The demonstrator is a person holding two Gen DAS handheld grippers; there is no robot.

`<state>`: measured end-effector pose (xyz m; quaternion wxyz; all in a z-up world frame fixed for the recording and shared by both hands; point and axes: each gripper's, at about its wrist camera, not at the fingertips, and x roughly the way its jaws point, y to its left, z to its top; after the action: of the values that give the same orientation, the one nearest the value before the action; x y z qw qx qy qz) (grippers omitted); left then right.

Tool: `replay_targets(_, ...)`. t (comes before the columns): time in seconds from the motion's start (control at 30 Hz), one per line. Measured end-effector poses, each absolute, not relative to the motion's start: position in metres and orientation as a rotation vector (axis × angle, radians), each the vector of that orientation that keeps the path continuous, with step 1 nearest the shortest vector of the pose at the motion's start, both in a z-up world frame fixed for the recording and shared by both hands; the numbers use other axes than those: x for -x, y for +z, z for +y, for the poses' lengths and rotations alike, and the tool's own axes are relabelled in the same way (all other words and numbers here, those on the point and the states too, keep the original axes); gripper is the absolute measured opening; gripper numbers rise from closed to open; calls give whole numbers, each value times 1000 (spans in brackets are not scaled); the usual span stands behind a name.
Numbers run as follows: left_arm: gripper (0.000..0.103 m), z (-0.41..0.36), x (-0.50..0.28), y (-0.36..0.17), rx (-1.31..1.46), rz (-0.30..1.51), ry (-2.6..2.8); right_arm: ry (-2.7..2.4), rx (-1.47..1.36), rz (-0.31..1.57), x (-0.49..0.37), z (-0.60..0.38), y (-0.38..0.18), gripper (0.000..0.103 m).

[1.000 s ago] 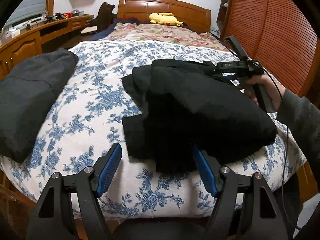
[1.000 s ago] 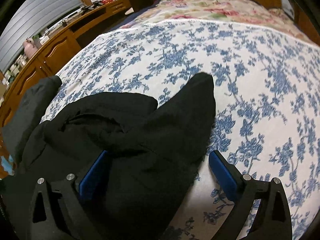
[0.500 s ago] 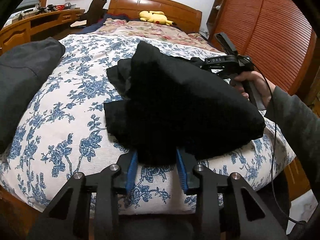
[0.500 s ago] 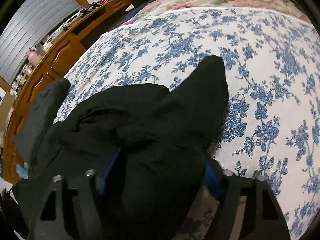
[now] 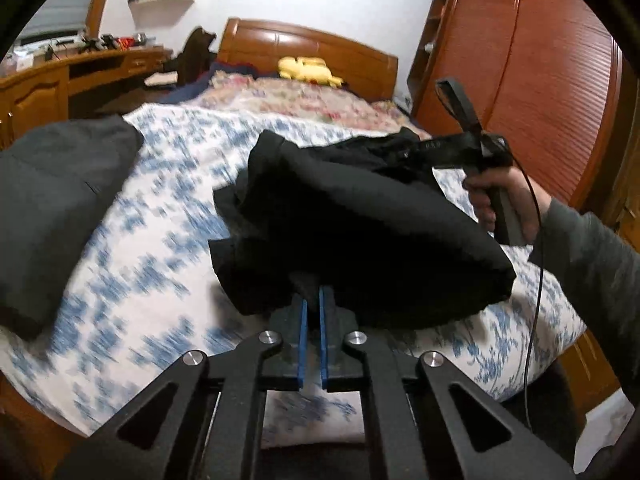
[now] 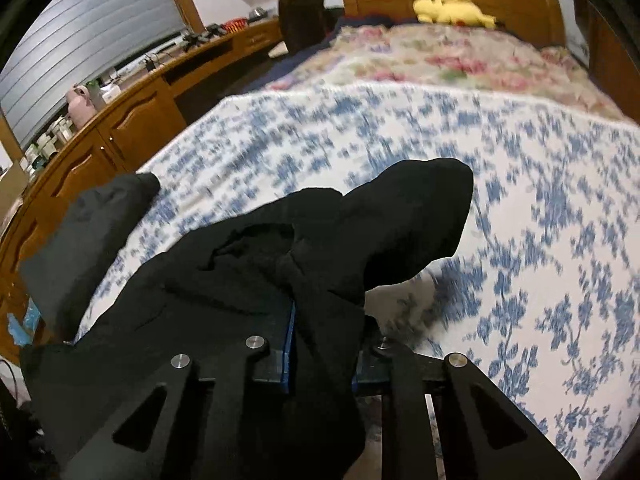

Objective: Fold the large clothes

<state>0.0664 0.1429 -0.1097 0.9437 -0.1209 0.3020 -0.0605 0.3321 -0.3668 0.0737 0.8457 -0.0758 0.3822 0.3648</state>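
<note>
Beside black garment (image 5: 360,216), folded grey garment (image 5: 56,208)

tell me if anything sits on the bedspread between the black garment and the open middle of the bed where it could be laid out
Nothing visible does. Both claws, left and right, are clamped on the black garment. The floral bedspread beyond it is bare; the grey folded garment lies off to the left.

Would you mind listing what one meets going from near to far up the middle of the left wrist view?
Left gripper → black garment → blue floral bedspread → pink floral quilt → yellow plush toy → wooden headboard.
</note>
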Motion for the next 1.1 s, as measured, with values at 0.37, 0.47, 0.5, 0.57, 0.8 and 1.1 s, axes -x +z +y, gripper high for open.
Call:
replay_targets(0.37,5,265,-46,-31,172,452,66,867,182,639,-287,-254,148,18)
replay_targets(0.47,5,316,-35,-11,161,425,165,922,182,613,-272,-204,165,18)
replay_targets(0.5,5,329,-32,-7,159,422,186,941,186,603,-265,-184,170,19)
replay_targets(0.57,4,360,-25,-1,164,427,237,964,210,603,-253,-148,176,19)
replay_targets(0.8,5,434,-17,-37,129,614,469,1027,383,748,-211,-44,145,36)
replay_targets(1.1,29,442,23,-73,240,615,428,1197,457,710,-139,-39,95,48)
